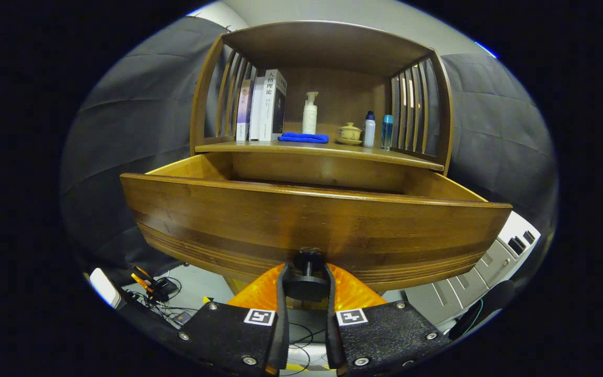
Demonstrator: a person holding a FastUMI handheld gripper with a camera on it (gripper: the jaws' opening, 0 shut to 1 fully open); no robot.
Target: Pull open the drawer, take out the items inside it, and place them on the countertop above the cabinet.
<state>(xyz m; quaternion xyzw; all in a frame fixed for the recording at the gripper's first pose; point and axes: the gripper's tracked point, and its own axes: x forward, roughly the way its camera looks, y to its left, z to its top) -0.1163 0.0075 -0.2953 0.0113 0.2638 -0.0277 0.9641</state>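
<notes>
Tongs [305, 285] clenched on the drawer knob [306, 277]; the opened drawer [312, 225] (contents hidden) lies straight ahead, bench [322, 149] beyond.

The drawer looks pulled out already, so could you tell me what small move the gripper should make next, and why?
Probably let go of the knob: the gripper is shut on it, and the drawer already stands well out from under the countertop. Its inside is hidden behind the front panel, so after opening the fingers, lifting to look in seems sensible.
</notes>
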